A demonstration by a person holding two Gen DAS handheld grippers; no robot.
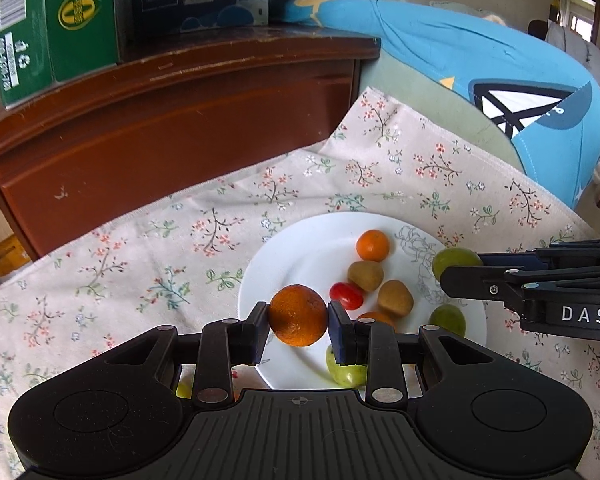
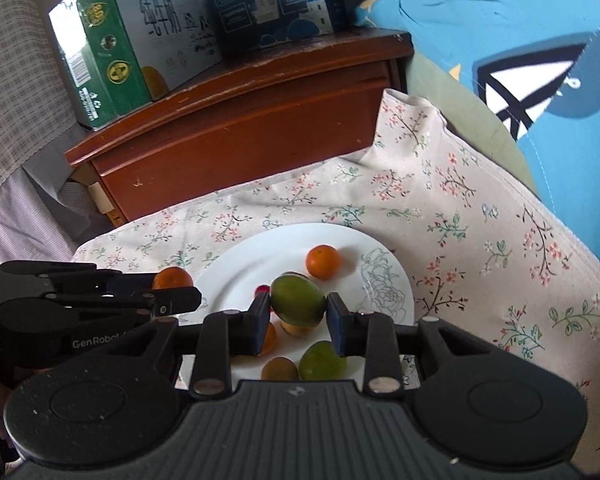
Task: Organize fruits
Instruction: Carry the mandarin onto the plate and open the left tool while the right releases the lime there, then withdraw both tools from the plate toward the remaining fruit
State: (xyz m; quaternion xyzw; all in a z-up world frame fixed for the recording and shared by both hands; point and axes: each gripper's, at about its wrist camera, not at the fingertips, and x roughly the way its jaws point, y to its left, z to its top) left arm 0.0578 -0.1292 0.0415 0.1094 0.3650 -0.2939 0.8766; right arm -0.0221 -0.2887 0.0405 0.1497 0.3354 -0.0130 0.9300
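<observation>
The left gripper (image 1: 298,322) is clamped on a round orange mandarin (image 1: 298,315), held at lower centre of the left wrist view above the near rim of the white round ceramic plate (image 1: 300,248). The right gripper (image 2: 298,312) is clamped on an oval green fruit (image 2: 298,305) at centre of the right wrist view, over the same plate. Each fruit should be lowered onto a bare patch, the open area at the plate's upper left being judged suitable, and released only once resting, so that rolling against the small red tomato (image 1: 346,296) or the brown kiwis (image 1: 365,275) is avoided.
</observation>
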